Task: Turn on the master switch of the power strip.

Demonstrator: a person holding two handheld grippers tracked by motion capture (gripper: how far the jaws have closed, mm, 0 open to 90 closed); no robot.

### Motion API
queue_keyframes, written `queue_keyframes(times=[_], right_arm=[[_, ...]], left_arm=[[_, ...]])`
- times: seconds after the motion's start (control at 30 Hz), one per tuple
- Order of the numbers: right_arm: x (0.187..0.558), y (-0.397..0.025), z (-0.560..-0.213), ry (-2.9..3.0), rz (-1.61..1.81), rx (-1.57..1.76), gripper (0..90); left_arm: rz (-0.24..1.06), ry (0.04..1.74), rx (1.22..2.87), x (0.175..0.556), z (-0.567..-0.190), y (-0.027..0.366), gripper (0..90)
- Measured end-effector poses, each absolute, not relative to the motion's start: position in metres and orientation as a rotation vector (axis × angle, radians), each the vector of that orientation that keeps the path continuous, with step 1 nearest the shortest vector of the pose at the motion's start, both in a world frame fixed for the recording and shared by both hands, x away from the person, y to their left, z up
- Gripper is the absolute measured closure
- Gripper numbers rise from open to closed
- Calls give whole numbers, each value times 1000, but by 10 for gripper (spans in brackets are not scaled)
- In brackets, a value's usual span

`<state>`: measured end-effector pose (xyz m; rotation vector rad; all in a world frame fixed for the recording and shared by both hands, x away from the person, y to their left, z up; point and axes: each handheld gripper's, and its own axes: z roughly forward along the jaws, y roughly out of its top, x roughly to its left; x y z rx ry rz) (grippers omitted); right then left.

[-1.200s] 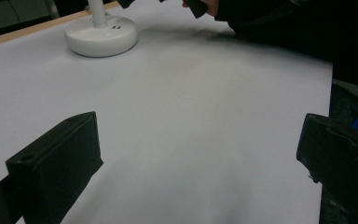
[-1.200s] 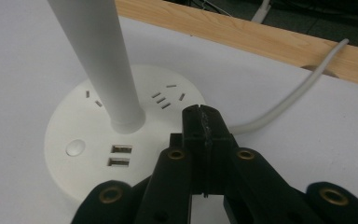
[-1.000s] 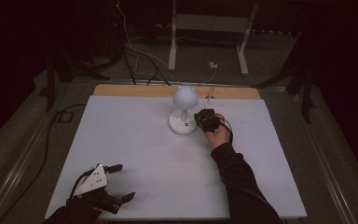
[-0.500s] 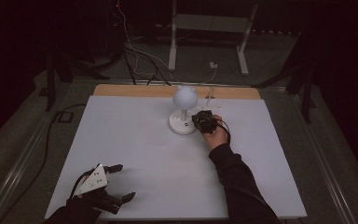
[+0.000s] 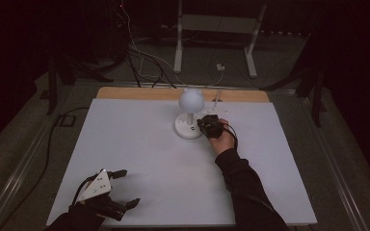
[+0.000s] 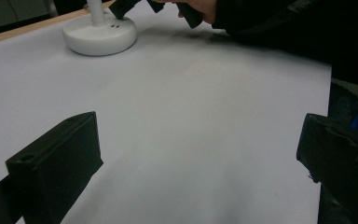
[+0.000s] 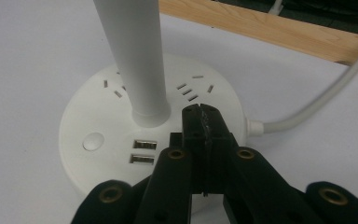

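A white lamp with a round head [image 5: 191, 98] stands on a disc base [image 5: 188, 129] at the far middle of the white table [image 5: 139, 144]. My right gripper [image 5: 203, 124] is at the base's right side. In the right gripper view its jaws [image 7: 204, 114] are shut together with nothing between them, tips over the base [image 7: 88, 116] just right of the stem [image 7: 133, 56]. A round button [image 7: 93, 141] and two USB ports [image 7: 142, 151] sit to the left. My left gripper [image 5: 125, 188] rests open near the front left, its jaws [image 6: 200, 154] wide apart over bare table.
The lamp's white cable [image 7: 317, 100] runs off the base to the right and over the wooden back edge [image 7: 261, 25]. The person's right sleeve [image 5: 243, 187] lies across the table's right half. Cables and a metal stand [image 5: 212, 29] are on the floor beyond.
My right gripper has edged slightly left, closer over the lamp base. The left gripper has not moved.
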<state>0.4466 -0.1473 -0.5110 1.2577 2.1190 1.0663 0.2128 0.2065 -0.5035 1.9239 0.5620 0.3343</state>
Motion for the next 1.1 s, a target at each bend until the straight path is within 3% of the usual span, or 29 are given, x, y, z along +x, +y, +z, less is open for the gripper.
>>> queue_keyframes(times=[1.1], right_arm=[[447,-150,-515,2121,1089,1248,900]], left_arm=[[343,562,1930,211,-503,207,3]])
